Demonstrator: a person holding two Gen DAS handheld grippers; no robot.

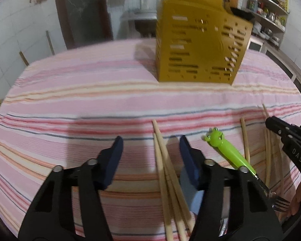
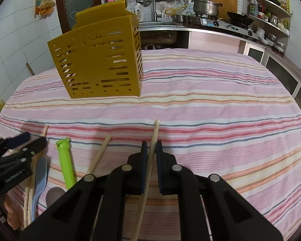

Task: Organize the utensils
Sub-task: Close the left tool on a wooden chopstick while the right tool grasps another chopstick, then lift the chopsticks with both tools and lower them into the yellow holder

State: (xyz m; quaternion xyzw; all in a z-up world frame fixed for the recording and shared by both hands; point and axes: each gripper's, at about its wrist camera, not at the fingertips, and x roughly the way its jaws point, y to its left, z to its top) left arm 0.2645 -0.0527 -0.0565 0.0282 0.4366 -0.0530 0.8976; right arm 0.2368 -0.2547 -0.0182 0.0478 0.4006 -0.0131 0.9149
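Note:
A yellow slotted utensil holder (image 1: 200, 46) stands upright on the striped tablecloth, also in the right wrist view (image 2: 98, 60). My left gripper (image 1: 150, 146) is open above several wooden chopsticks (image 1: 166, 170). A green frog-handled fork (image 1: 228, 150) lies to its right. My right gripper (image 2: 151, 146) is shut on one wooden chopstick (image 2: 153, 138), held off the cloth. Another chopstick (image 2: 99, 154), the frog fork (image 2: 65, 160) and a light blue spoon (image 2: 39, 176) lie left of it.
The striped tablecloth (image 2: 210, 104) covers the table. Behind it are a kitchen counter with a stove and pot (image 2: 206, 6), a sink, and shelves (image 2: 271, 14) at the right. The left gripper shows at the left edge of the right wrist view (image 2: 14, 156).

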